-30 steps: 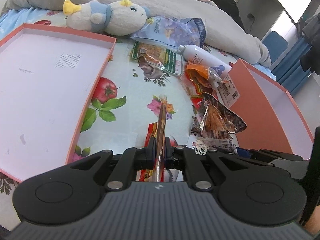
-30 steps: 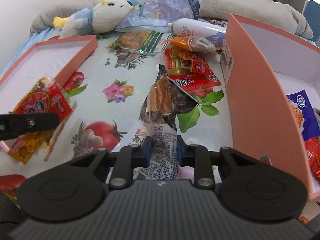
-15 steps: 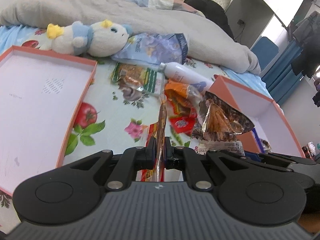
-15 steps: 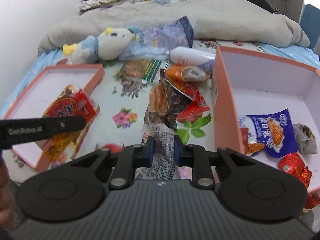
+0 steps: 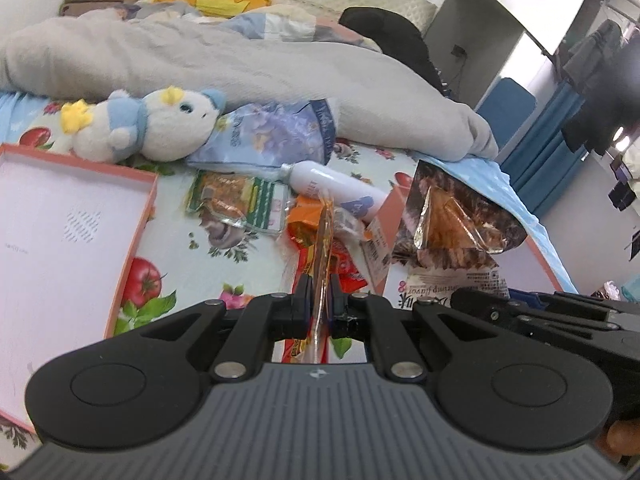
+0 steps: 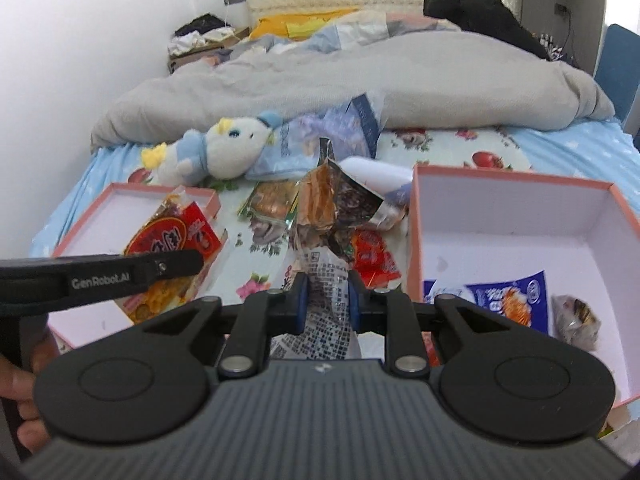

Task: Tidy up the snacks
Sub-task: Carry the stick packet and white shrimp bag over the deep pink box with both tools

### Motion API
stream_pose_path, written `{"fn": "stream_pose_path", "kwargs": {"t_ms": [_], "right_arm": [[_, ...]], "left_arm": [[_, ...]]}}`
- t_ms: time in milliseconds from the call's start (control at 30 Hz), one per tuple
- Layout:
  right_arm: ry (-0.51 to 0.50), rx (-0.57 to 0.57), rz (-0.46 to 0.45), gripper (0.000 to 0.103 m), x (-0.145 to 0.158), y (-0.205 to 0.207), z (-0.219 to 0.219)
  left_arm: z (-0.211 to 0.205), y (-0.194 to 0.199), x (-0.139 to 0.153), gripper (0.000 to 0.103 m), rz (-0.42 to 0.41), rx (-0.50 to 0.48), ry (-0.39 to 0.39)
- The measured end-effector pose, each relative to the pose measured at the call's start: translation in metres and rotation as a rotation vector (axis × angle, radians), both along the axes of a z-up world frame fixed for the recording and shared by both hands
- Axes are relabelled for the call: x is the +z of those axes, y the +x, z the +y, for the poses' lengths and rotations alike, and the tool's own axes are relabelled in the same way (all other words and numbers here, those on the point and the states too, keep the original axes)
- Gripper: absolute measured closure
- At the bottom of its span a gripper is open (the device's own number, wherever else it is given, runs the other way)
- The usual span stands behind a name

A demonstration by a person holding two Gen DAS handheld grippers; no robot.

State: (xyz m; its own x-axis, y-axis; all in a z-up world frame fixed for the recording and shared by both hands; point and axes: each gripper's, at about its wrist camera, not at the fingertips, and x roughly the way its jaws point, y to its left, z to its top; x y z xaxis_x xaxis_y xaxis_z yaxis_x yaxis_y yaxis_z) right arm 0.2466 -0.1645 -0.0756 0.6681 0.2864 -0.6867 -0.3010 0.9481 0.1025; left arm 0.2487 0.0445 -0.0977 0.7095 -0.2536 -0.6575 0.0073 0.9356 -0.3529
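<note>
My left gripper (image 5: 319, 298) is shut on a red and yellow snack packet (image 5: 322, 240), seen edge-on; the right wrist view shows the packet's face (image 6: 172, 248) held above the shallow pink lid (image 6: 100, 220). My right gripper (image 6: 324, 300) is shut on a brown crinkled snack bag (image 6: 324, 216), lifted above the bed; the bag also shows in the left wrist view (image 5: 452, 232). The deep pink box (image 6: 520, 216) at right holds a blue packet (image 6: 504, 300) and a small dark packet (image 6: 576, 316).
On the flowered sheet lie a green packet (image 5: 236, 200), orange and red packets (image 6: 372, 258), a white bottle (image 5: 336, 190), a large pale-blue bag (image 5: 276, 136) and a plush toy (image 5: 140, 124). A grey duvet (image 5: 240, 60) lies behind.
Both grippers have risen and pulled back with their packets. The brown bag has left the sheet and hangs in the air; the boxes look smaller and farther off.
</note>
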Motion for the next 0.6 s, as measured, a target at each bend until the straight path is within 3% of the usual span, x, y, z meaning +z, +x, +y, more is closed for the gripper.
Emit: {"fn": "stream_pose_path", "kwargs": {"t_ms": [600], "right_arm": [[0.022, -0.087, -0.074, 0.080, 0.041, 0.011, -0.071]], "left_arm": [[-0.081, 0.033, 0.053, 0.095, -0.069, -0.093, -0.040]]}}
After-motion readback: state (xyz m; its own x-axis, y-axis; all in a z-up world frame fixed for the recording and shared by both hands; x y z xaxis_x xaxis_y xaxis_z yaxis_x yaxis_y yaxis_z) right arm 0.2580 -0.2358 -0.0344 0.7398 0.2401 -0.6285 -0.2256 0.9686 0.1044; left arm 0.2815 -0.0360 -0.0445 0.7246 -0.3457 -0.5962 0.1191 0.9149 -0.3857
